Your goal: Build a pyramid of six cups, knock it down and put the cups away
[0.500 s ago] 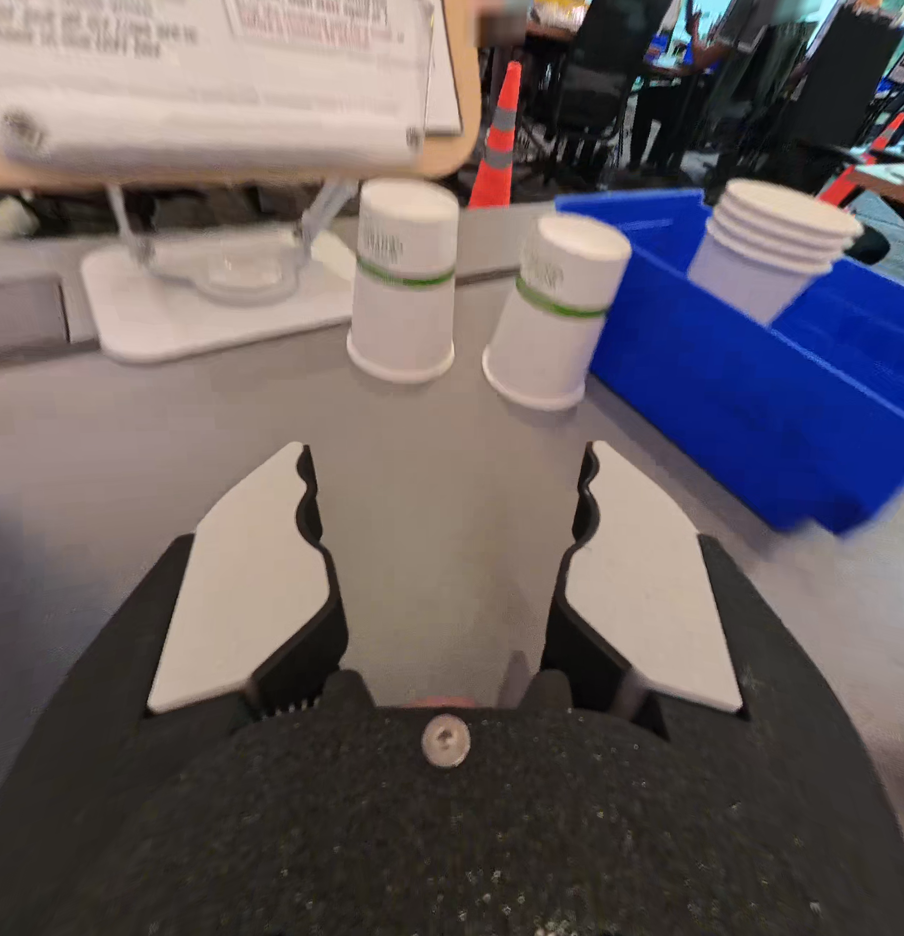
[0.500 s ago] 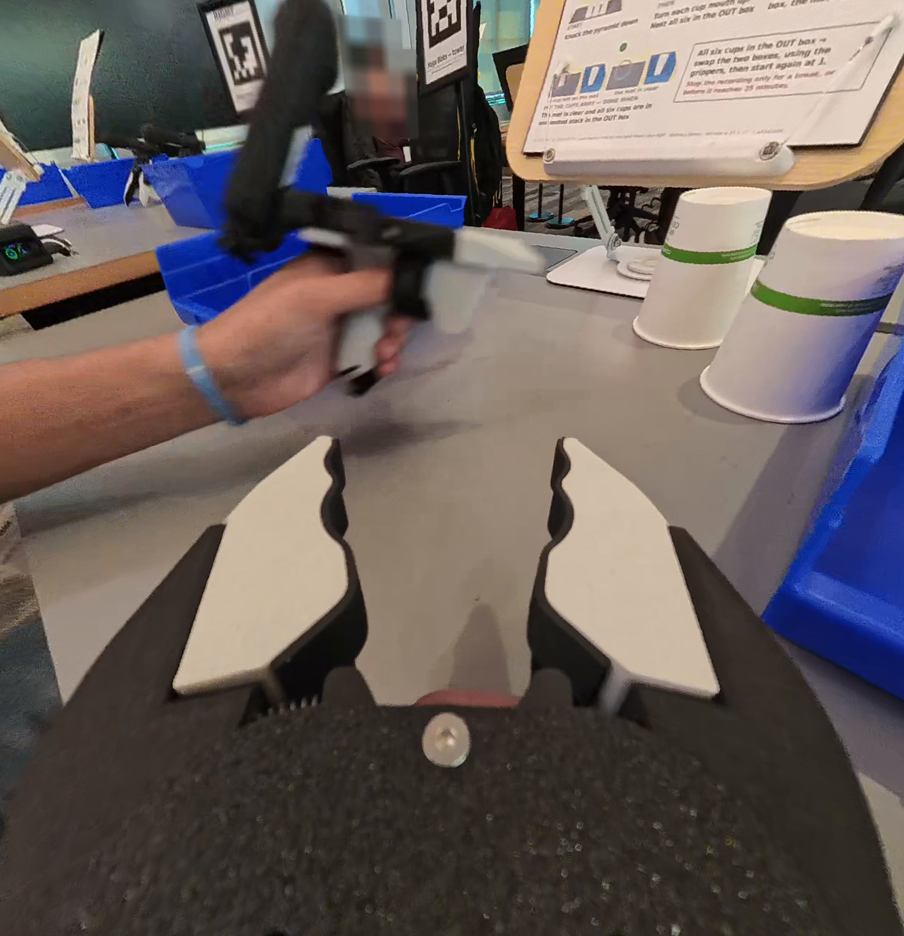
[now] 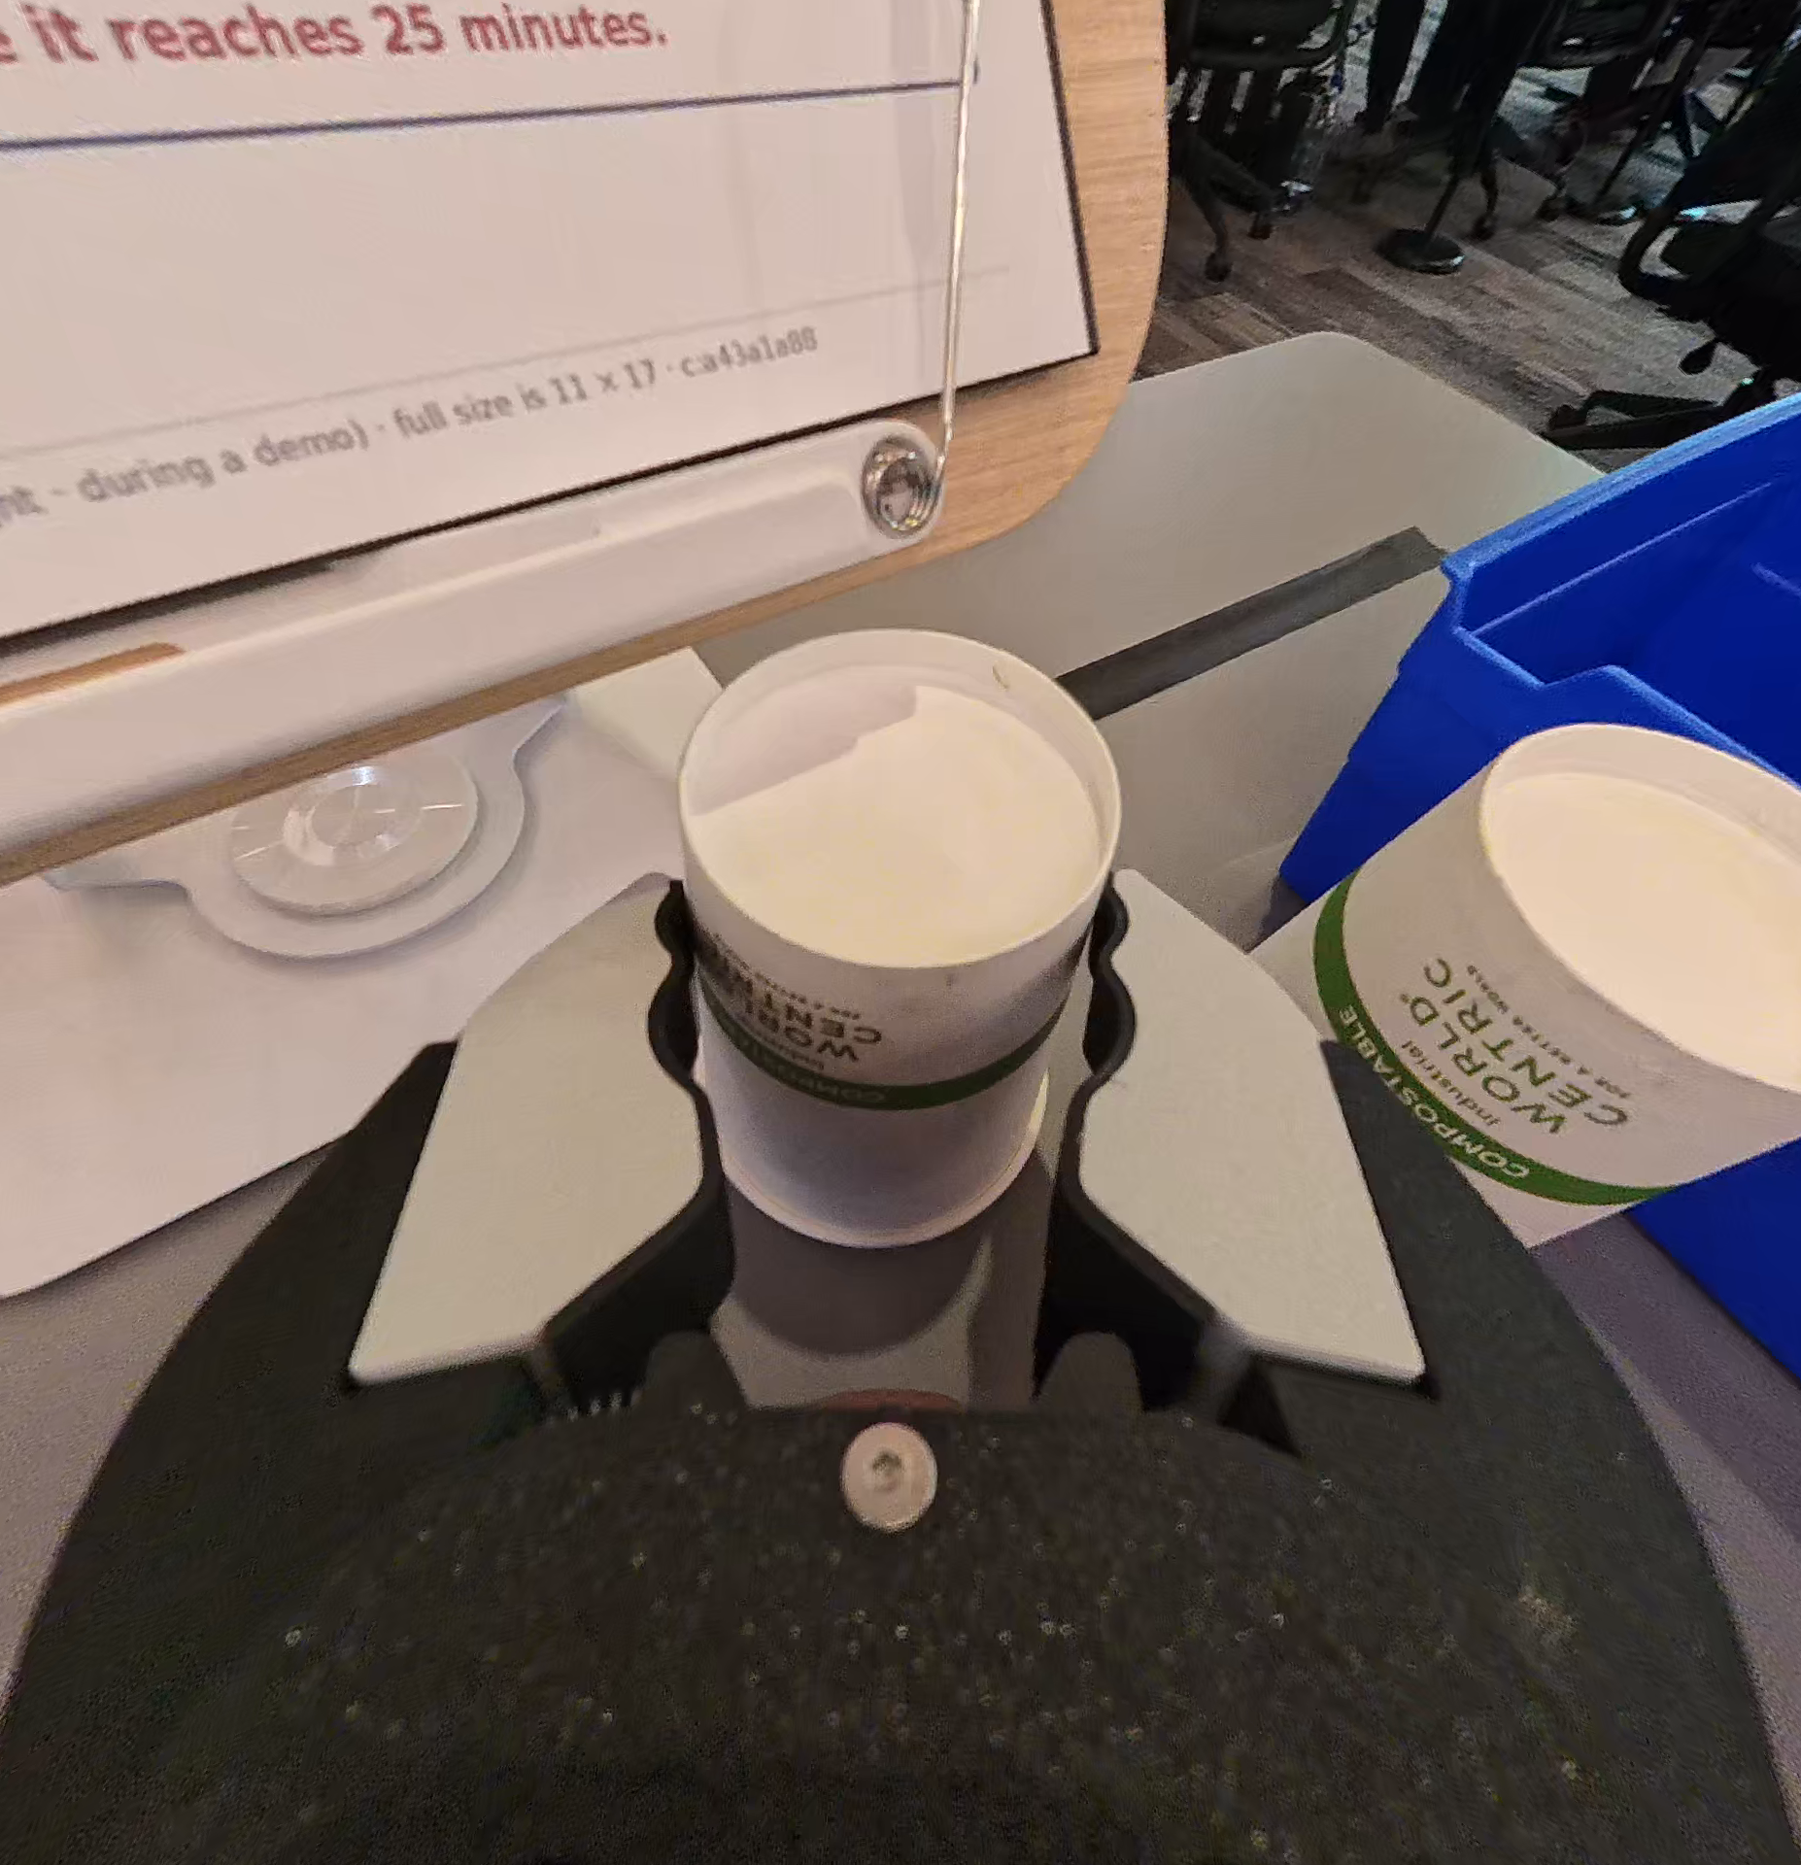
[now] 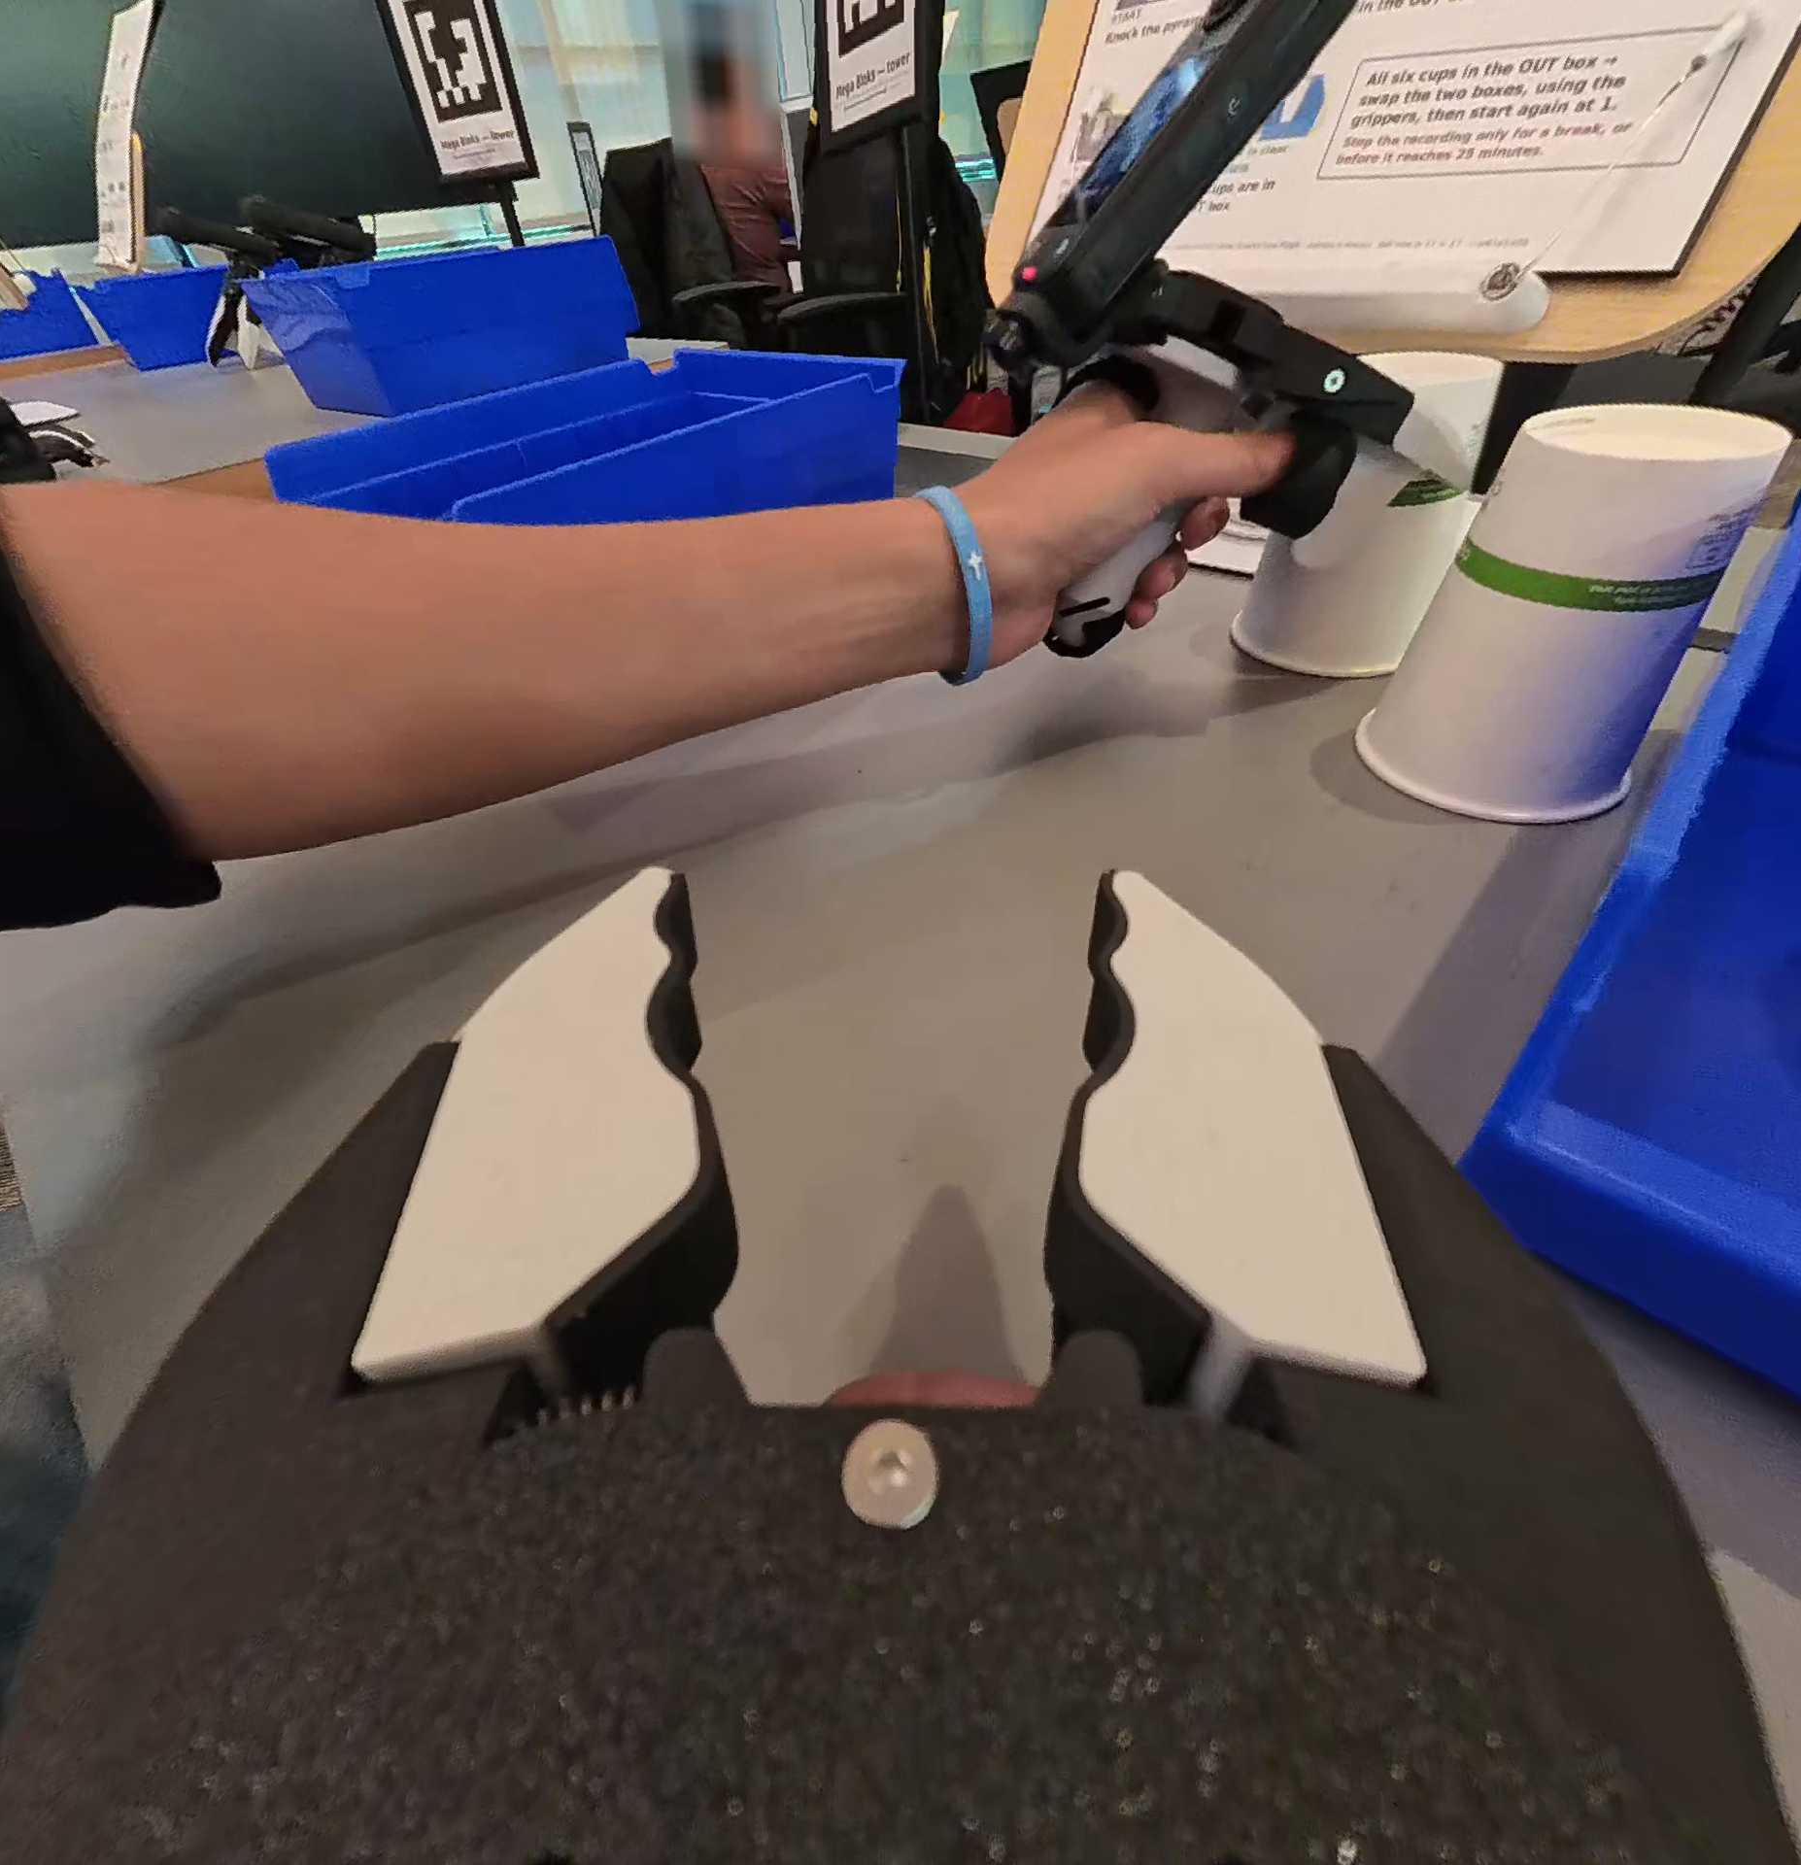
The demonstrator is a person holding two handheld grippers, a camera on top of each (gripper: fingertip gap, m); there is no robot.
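Two white paper cups with green bands stand upside down on the grey table. My left gripper (image 3: 891, 908) has its fingers against both sides of the left cup (image 3: 876, 838), near its top, and the cup's rim rests on the table. The second cup (image 3: 1603, 969) stands just to its right, against the blue bin (image 3: 1633, 646). In the right wrist view a hand holds the left gripper (image 4: 1381, 424) at the far cup (image 4: 1351, 595), beside the near cup (image 4: 1573, 626). My right gripper (image 4: 891, 888) is open and empty over bare table.
A wooden sign board (image 3: 1098, 303) on a white stand base (image 3: 351, 838) hangs close over the cups. The blue bin's wall (image 4: 1704, 1009) runs along the right. The person's forearm (image 4: 574, 646) crosses the table. More blue bins (image 4: 594, 434) stand at the back left.
My left gripper moved forward to the left cup and narrowed its fingers onto it. My right gripper stayed open and hardly moved.
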